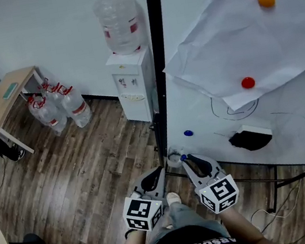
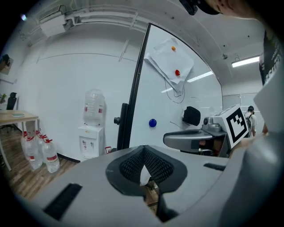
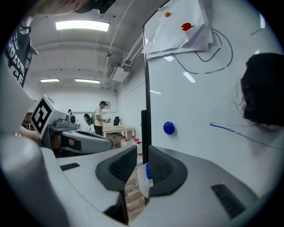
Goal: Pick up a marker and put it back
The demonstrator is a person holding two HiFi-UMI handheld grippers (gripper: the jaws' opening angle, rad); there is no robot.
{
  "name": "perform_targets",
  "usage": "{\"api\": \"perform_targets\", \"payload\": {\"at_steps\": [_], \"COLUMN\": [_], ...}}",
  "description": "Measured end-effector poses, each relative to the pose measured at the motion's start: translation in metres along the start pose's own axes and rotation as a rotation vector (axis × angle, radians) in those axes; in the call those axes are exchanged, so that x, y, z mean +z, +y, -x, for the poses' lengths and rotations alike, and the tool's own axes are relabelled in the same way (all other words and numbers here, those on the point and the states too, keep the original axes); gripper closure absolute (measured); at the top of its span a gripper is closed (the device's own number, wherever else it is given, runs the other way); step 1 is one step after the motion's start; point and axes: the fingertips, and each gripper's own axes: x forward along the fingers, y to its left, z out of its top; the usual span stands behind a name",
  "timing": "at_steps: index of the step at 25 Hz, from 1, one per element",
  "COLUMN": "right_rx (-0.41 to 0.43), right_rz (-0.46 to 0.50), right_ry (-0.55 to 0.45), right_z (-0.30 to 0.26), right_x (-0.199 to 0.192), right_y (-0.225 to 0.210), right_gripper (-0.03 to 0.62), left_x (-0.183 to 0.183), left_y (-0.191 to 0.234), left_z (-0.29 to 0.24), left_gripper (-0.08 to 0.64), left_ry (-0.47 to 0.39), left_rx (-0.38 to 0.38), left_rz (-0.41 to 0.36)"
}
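The marker (image 3: 147, 177) is small and slim, with a pale, whitish body and a blue end. In the right gripper view it stands nearly upright, blue end up, in the gap between my jaws. From the head view only its blue tip (image 1: 183, 157) shows, at the lower left corner of the whiteboard (image 1: 290, 106) beside the board's black post (image 1: 156, 59). Something pale and see-through sits right around it there, and I cannot tell whether that is a holder.

My right gripper (image 3: 143, 153) has its jaws at a narrow gap. The marker lies against the pad on the whiteboard side, and a strip of wooden floor shows between it and the other pad, so I am not clamping it. In the head view the right gripper (image 1: 187, 162) is low in front of my body. It points forward and a little left, with its tips at that lower corner of the board and its marker cube facing up.

My left gripper (image 1: 160, 171) is just beside it, pointing forward and slightly right at the foot of the post. In its own view the left gripper (image 2: 144, 153) has its pads brought together, with only a thin pale sliver showing at the seam, and it holds nothing.

A blue magnet (image 1: 188, 133) sticks to the board just above the marker.
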Motion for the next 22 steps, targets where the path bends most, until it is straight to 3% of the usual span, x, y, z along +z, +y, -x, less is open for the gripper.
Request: {"api": "perform_targets", "payload": {"at_steps": [7, 22], "right_rx": [0.031, 0.046], "right_rz": [-0.014, -0.014], "right_ry": [-0.013, 0.009], "right_z": [0.017, 0.037], "right_x": [-0.004, -0.015], "right_y": [0.011, 0.029], "right_gripper": [0.591, 0.595], "left_x": [-0.003, -0.003], "left_y": [-0.01, -0.037], "left_z": [0.003, 0.006], "left_gripper": [0.552, 0.552], "left_ry": [0.018, 0.003], "left_rx": [-0.015, -0.055], "left_rz": [-0.003, -0.016]}}
